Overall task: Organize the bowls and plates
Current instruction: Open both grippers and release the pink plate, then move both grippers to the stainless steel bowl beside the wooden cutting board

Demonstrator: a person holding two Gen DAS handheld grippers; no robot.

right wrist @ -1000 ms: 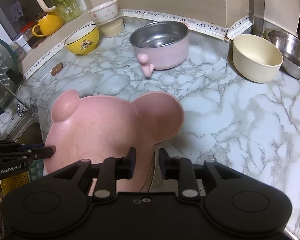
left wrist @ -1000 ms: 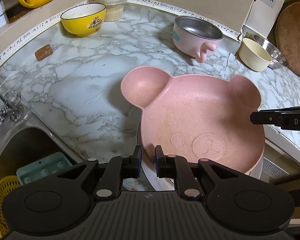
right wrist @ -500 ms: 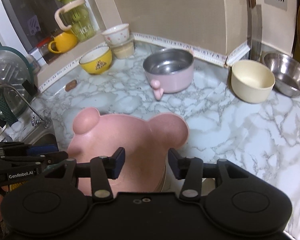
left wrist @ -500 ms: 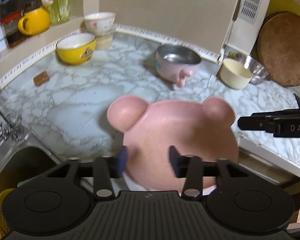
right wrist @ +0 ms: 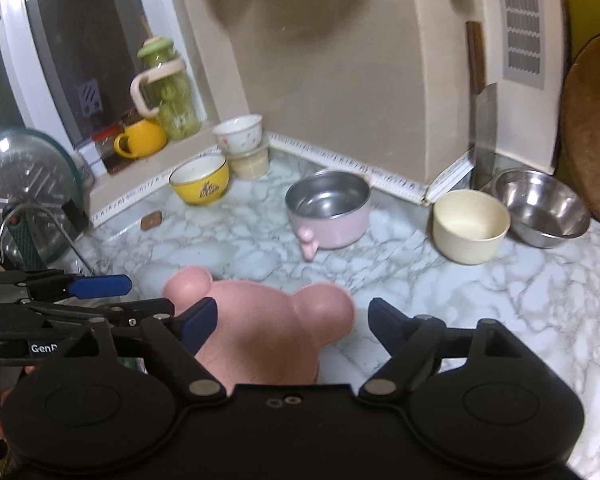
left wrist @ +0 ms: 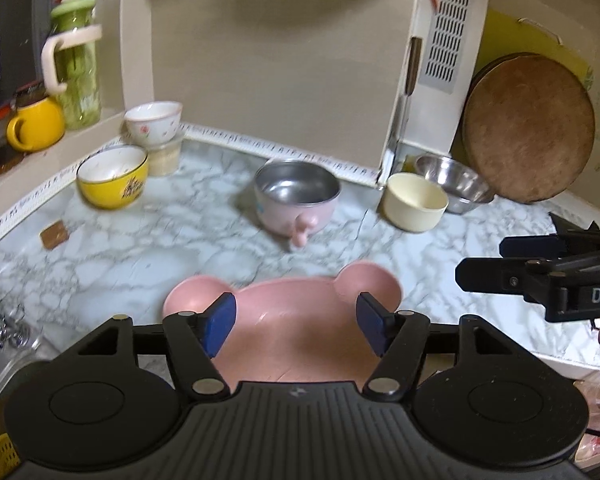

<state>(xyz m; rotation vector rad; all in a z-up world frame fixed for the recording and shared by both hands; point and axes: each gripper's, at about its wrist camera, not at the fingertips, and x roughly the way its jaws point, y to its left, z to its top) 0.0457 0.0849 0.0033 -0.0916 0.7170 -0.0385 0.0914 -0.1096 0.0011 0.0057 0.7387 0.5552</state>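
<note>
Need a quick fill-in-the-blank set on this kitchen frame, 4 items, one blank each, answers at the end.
1. The bear-shaped plate on the marble counter is coloured ____.
2. Both the left gripper and the right gripper have their jaws ____, holding nothing.
3. The small flowered bowl sits on top of a ____.
4. Beside the cream bowl, next to the round wooden board, sits a bowl made of ____.

Answers: pink; open; jar; steel
</note>
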